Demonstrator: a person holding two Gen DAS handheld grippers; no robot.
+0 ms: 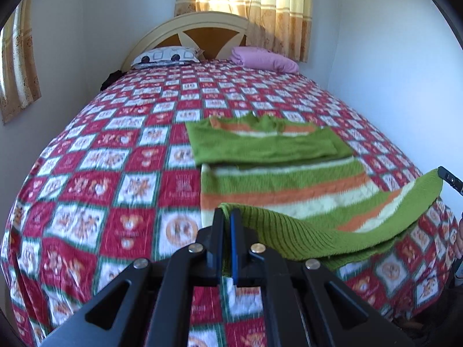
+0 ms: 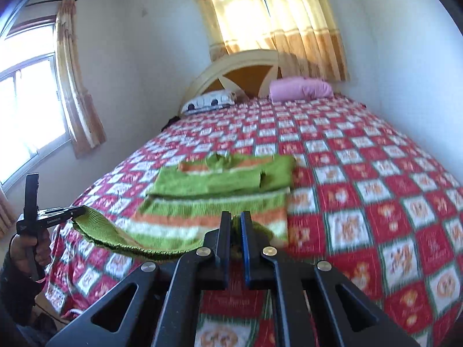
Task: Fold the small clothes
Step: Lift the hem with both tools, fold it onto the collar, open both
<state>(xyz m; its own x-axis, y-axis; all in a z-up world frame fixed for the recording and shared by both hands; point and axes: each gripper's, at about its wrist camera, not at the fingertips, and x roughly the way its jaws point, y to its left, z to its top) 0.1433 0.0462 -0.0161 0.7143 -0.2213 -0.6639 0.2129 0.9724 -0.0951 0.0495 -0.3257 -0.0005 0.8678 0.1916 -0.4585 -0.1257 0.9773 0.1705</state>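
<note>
On bed | both grippers clamp sweater hem | only right view shows window

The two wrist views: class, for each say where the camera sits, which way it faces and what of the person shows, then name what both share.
Left wrist: sits on the left claw, faces up the bed toward the headboard; the claw is shut on the striped sweater hem; the right claw shows at the right edge.
Right wrist: sits on the right claw, faces the same way; shut on the hem; left claw and hand show at left.
Shared: sweater, bed, headboard, pink blanket.
</note>
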